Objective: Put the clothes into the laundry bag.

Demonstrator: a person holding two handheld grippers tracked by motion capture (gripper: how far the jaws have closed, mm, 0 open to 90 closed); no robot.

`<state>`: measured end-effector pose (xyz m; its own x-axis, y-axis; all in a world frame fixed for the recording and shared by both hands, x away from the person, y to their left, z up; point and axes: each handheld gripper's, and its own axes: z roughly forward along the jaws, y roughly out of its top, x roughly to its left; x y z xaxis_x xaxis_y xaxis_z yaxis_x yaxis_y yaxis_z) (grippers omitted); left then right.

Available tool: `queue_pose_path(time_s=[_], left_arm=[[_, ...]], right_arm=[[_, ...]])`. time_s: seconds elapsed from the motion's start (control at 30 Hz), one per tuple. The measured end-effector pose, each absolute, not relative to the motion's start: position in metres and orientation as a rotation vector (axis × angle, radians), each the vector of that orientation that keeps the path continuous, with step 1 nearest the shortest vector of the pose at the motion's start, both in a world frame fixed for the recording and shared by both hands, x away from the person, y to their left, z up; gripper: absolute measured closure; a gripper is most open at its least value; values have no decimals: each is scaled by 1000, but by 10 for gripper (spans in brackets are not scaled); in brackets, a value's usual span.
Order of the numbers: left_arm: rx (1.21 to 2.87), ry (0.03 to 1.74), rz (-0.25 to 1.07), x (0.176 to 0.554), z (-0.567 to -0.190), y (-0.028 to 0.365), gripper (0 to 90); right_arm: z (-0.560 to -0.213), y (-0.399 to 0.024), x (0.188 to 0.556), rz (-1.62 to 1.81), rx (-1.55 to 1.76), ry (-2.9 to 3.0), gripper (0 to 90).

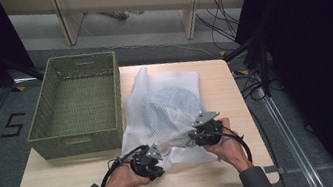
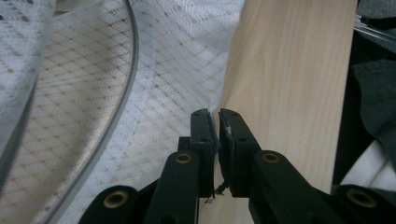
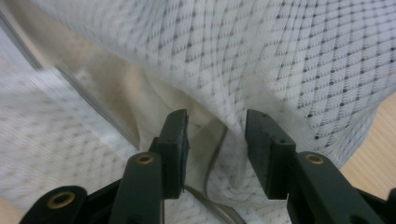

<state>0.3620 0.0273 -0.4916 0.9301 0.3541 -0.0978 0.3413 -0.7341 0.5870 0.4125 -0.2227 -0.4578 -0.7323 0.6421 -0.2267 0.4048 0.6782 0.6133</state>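
Pinching mesh bag (image 1: 167, 108) edge: left tongs (image 1: 151, 162) | right tongs (image 1: 201, 136) apart

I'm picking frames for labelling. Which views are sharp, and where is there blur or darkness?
High view: evenly lit table, mesh bag and green basket clear, corners dark. Left gripper view: fingers sharp, mesh at the left edge blurred. Right gripper view: right gripper and mesh crisp, lower left soft.

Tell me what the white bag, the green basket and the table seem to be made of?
White bag: thin mesh fabric, dotted weave, half see-through. Green basket: probably moulded plastic, with even rows of holes, matte. Table: pale wood or wood-look laminate, grain lines showing.
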Motion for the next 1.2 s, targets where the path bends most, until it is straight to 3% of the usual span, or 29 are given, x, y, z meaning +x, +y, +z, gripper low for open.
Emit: queue_pose_path(time_s=[0.17,0.53,0.77,0.93,1.2], left_arm=[[2474,490,61,361,-486,41,842],[2379,550,76,352,-467,66,759],[2366,562,124,352,-457,93,719],[2350,595,124,349,-454,106,688],[2233,705,90,346,-455,122,498]], right_arm=[[-460,-220,414,732,751,2472,897],[-454,-232,413,630,764,2623,900],[-453,-240,411,703,922,2550,667],[-452,-249,398,743,1019,2503,605],[-449,-269,386,970,1147,2379,461]])
